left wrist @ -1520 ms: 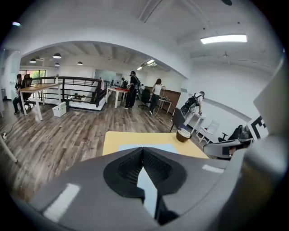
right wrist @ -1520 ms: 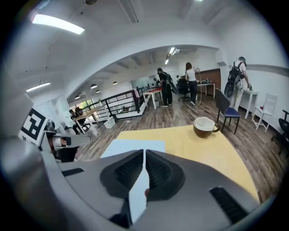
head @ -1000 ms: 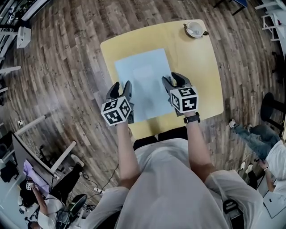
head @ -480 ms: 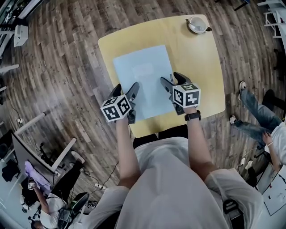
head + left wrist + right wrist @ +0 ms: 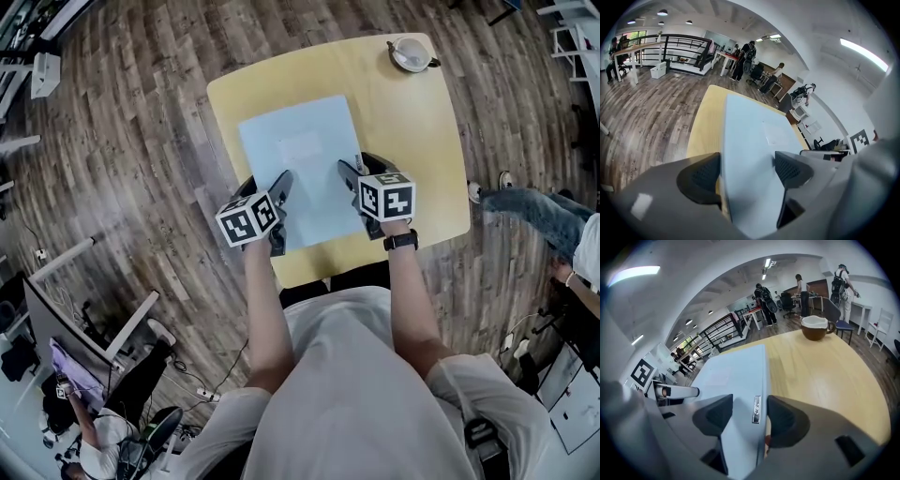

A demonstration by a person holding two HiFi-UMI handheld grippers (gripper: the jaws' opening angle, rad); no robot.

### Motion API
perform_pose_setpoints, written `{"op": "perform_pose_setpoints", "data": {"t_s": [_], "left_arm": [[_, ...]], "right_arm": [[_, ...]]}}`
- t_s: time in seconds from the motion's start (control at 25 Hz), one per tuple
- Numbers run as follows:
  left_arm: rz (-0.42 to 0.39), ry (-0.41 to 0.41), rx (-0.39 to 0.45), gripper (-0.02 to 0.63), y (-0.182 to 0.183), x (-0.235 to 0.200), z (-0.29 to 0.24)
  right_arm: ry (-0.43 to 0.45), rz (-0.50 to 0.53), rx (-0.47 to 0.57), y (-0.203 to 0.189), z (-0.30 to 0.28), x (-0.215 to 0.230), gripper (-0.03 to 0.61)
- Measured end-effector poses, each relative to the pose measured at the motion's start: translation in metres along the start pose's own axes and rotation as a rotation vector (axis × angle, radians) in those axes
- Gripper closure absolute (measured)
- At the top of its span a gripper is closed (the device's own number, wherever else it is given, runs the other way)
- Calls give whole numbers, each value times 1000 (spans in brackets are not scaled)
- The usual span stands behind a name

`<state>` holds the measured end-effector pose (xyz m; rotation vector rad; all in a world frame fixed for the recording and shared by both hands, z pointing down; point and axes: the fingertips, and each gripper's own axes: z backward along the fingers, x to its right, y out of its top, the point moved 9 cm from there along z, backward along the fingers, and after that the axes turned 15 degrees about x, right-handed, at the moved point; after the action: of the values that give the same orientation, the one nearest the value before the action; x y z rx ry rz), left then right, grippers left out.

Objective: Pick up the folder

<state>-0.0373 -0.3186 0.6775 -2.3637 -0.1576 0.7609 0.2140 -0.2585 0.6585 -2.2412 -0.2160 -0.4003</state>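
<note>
As the pale blue folder [image 5: 298, 155] lies flat on the desk [image 5: 417, 141] in the upper middle of the head view, the left claw [image 5: 265, 185] and right claw [image 5: 361, 167] are spread but closing, each astride one side edge, not yet pinching. Each lower jaw should probably slide under its edge before both squeeze evenly.

Recorded folder [image 5: 298, 159] as plain pale blue, with a small silver metal tab [image 5: 756, 409] near its edge. Found table [image 5: 422, 141] light yellow wood, faintly grained. Noted floor [image 5: 131, 112] as dark brown planks, streaked. Logged cup [image 5: 410, 56] brown outside, white within. Marked wristwatch [image 5: 401, 243] black.
</note>
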Motion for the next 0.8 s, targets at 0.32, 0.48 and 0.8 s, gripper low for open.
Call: {"op": "perform_pose_setpoints", "data": {"t_s": [0.32,0.48,0.8], "left_arm": [[-7,-27,21,242,10,9,16],[-56,-35,48,244,21,17,34],[-119,-74,128,245,42,34,69]], "right_arm": [[-2,25,12,12,18,-11,348],[-3,35,51,20,34,-23,351],[-9,63,156,37,68,-46,353]]}}
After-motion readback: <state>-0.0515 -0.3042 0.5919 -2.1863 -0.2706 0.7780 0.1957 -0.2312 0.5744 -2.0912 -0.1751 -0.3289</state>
